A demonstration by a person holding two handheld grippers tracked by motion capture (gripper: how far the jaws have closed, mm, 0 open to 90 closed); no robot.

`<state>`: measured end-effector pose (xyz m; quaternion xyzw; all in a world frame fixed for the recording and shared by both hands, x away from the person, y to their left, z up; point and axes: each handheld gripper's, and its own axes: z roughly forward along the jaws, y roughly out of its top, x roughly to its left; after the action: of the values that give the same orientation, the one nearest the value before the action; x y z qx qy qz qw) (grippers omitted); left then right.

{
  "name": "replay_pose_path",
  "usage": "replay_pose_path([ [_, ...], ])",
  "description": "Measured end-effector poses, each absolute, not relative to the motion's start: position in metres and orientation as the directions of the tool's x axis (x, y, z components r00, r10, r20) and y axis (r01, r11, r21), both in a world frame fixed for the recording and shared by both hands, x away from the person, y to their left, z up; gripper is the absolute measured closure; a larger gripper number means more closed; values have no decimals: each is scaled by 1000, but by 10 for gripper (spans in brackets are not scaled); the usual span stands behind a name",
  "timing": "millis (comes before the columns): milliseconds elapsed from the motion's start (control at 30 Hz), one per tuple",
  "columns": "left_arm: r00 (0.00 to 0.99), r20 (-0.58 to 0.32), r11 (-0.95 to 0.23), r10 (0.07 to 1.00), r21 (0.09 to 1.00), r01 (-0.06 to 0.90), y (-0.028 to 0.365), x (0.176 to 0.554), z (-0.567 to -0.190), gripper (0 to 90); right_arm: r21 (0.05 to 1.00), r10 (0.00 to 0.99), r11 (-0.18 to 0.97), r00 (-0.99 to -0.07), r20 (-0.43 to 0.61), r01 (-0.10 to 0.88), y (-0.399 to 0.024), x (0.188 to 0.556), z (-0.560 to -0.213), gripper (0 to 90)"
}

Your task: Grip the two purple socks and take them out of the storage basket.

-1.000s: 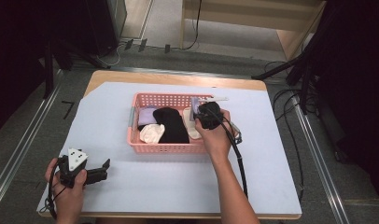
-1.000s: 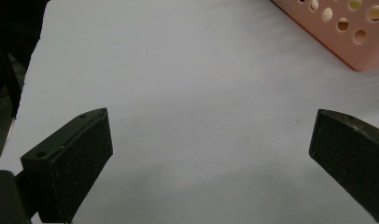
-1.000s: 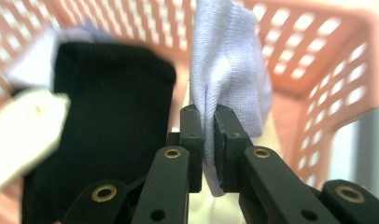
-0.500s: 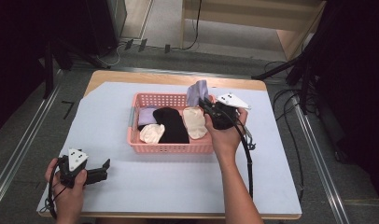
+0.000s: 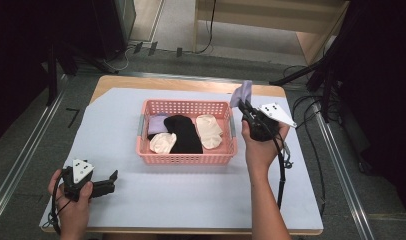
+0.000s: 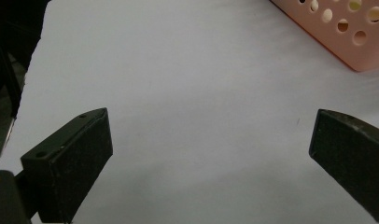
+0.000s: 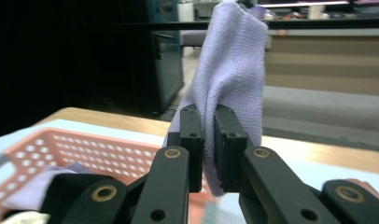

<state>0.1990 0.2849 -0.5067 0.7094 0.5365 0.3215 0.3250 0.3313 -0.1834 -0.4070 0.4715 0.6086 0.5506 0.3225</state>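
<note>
A pink perforated basket (image 5: 186,157) stands mid-table and holds a lilac sock (image 5: 157,123), a black sock (image 5: 183,132) and two cream socks (image 5: 209,130). My right gripper (image 5: 244,107) hangs just past the basket's right end, shut on another lilac sock (image 5: 241,93). In the right gripper view that lilac sock (image 7: 232,70) stands up pinched between the two pads (image 7: 192,135). My left gripper (image 5: 111,181) rests near the table's front left corner, open, with only the white cover between its fingers (image 6: 80,158).
A white sheet (image 5: 191,200) covers the table, with a wooden strip (image 5: 181,82) bare at the far edge. Cables (image 5: 283,165) trail from the right gripper down the right side. The basket's corner (image 6: 346,32) lies ahead of the left gripper.
The right gripper lifted the lilac sock out of the basket and carried it up and to the right, past the basket's right end. The left gripper stayed put.
</note>
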Motion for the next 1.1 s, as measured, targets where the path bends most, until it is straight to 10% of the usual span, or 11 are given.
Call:
replay_pose_path([
  [500, 217, 108, -213, 970, 804, 555, 284, 199, -507, 3, 907, 962, -102, -190, 194, 408, -236, 322, -464, 828],
  [600, 217, 107, -213, 970, 803, 556, 284, 199, -507, 3, 895, 960, -136, -166, 225, 425, -238, 323, -466, 664],
  [1100, 215, 102, -207, 971, 808, 552, 284, 199, -507, 3, 912, 906, -38, -371, 204, 409, -130, 341, -431, 612],
])
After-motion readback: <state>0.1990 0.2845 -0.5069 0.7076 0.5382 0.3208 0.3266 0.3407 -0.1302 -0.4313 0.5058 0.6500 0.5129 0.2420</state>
